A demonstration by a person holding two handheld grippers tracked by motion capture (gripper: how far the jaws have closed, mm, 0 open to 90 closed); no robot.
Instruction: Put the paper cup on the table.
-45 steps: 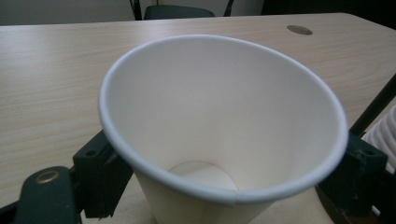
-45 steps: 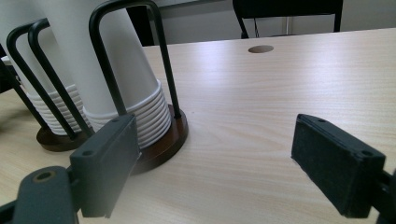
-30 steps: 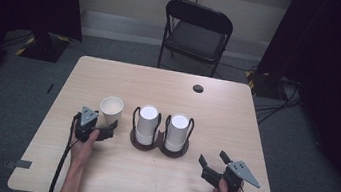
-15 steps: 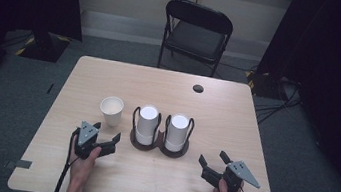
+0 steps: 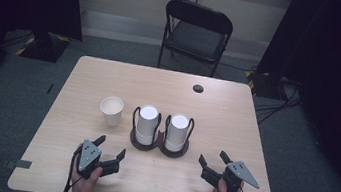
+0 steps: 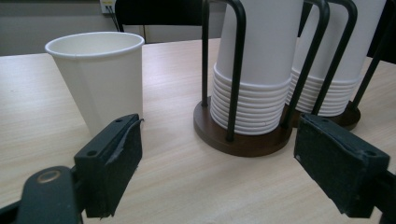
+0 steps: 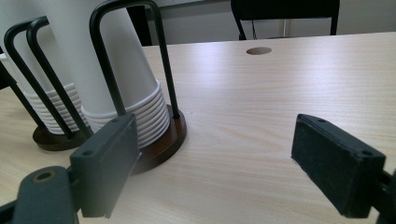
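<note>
From the high view, a single paper cup (image 5: pixel 111 110) is seen upright on the desk (image 5: pixel 235 120), just left of a dark holder (image 5: pixel 159 144) with two inverted cup stacks. The left tongs (image 5: pixel 110 154) are held wide near the front edge, apart from the cup; the right tongs (image 5: pixel 210 164) are likewise spread.

In the left gripper view, the cup (image 6: pixel 99 79) is framed beyond the wide jaws, untouched, beside the holder (image 6: pixel 243 140).

In the right gripper view, the holder (image 7: pixel 154 149) is seen past jaws held wide, with nothing gripped.

High overhead view, two low close tabletop views, all sharing the cup holder (image 5: pixel 159 146).
</note>
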